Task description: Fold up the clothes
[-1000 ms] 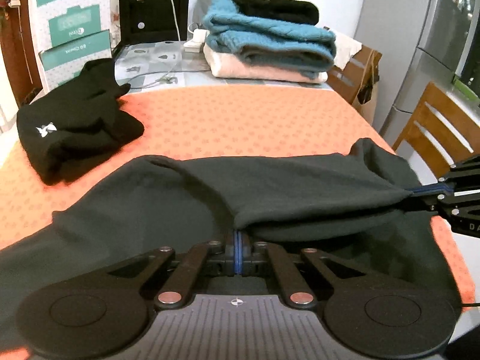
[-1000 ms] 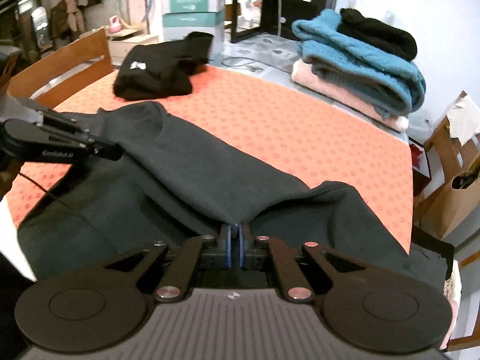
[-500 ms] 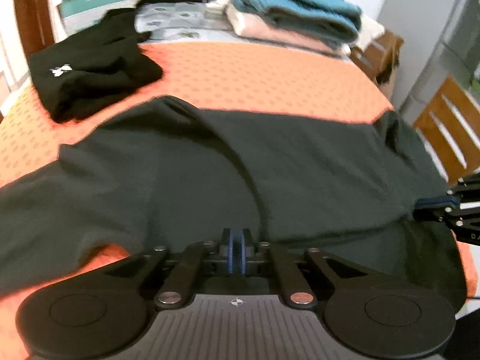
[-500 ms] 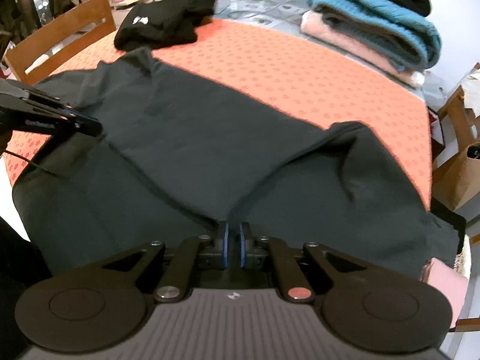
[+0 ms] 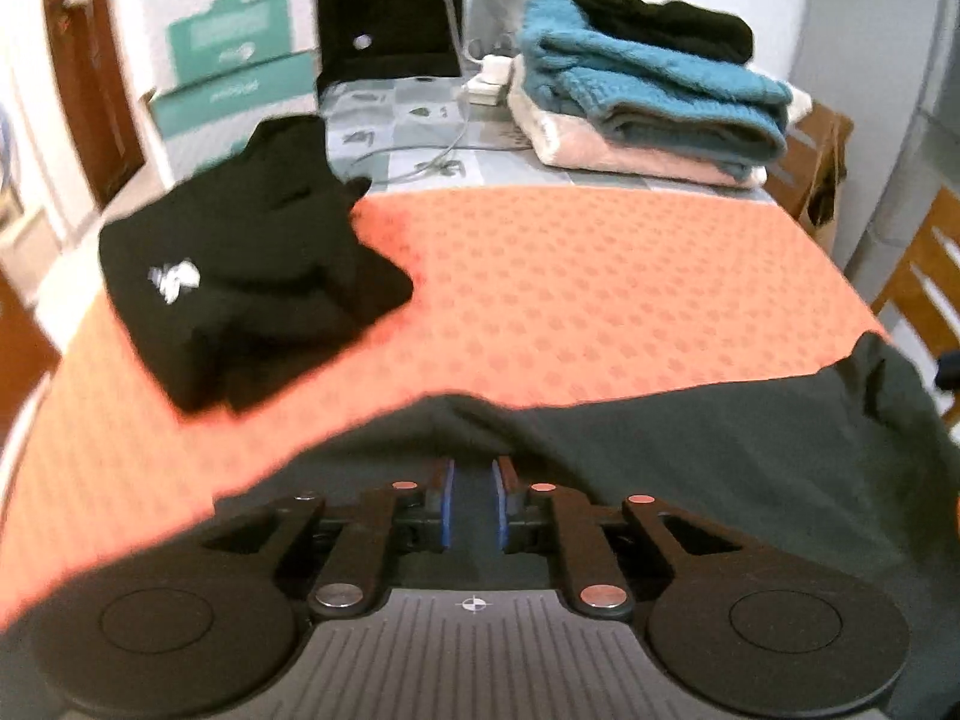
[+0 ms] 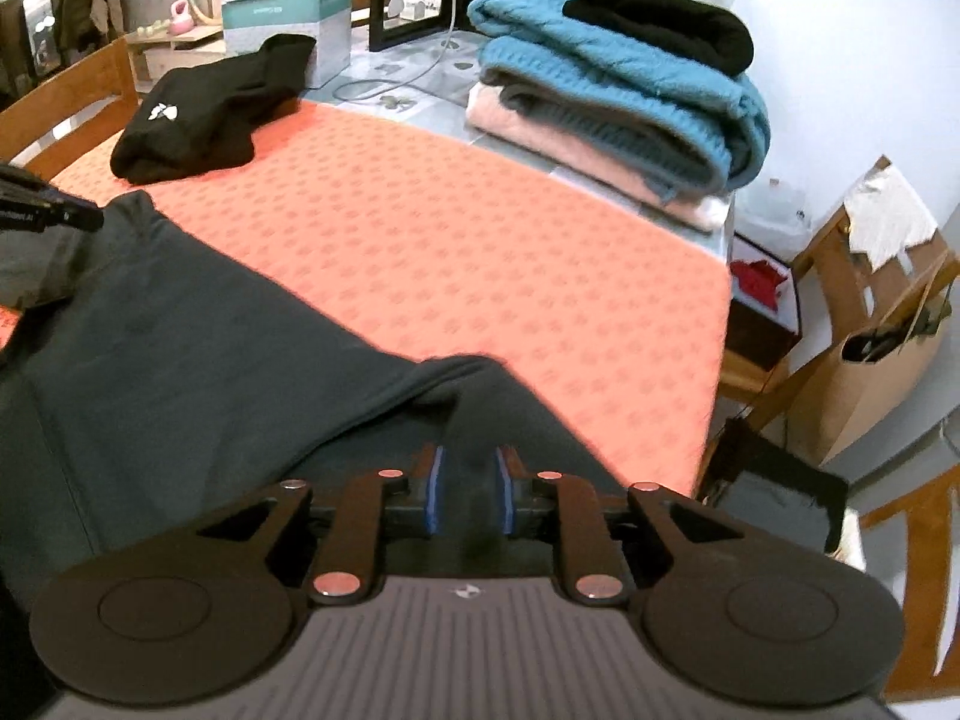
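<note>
Nearest you, your left gripper (image 5: 474, 507) and right gripper (image 6: 468, 495) both sit over the near edge of the dark grey garment (image 6: 198, 360), each with its blue-padded jaws parted a little and a ridge of the cloth lying between them, unpinched. The garment lies spread flat across the near part of the orange dotted tablecloth (image 5: 570, 300). Farther back on the left a folded black garment with a white logo (image 5: 240, 276) rests on that cloth, and beyond it, at the table's far right, stands a stack of folded knitwear (image 6: 624, 84), teal over pink with a black piece on top.
</note>
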Demonstrator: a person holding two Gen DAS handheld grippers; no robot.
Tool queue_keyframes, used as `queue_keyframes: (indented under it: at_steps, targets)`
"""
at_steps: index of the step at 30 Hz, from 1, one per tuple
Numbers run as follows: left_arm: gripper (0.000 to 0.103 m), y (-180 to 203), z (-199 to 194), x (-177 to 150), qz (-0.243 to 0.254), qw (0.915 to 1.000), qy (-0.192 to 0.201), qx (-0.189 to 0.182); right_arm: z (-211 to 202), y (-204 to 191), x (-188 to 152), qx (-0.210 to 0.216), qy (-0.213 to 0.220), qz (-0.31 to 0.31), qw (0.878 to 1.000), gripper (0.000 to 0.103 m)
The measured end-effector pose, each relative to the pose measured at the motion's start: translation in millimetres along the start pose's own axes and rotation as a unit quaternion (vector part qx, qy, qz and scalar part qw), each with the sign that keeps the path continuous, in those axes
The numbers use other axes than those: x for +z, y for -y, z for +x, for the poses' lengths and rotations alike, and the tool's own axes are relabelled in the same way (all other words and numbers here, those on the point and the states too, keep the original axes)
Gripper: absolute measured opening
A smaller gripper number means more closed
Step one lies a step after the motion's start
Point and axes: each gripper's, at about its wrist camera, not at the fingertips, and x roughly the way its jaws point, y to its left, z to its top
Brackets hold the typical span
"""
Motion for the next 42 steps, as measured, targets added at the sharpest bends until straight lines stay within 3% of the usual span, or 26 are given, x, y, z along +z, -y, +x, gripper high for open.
queue_keyframes:
  at_steps: [12, 33, 42]
  targets:
    - [0.03, -16, 38, 33, 0.101, 0.9939, -0.039, -0.02, 31, 38, 26, 0.022, -0.024, 0.002, 0.999, 0.032]
    - [0.039, -18, 46, 43, 0.17, 0.9816, -0.058, -0.065, 44, 39, 42, 0.066, -0.047, -0.026, 0.996, 0.037]
    - [0.039, -13, 56, 48, 0.243, 0.9646, -0.07, -0.076, 49, 36, 61, 0.082, -0.051, -0.064, 0.993, 0.037]
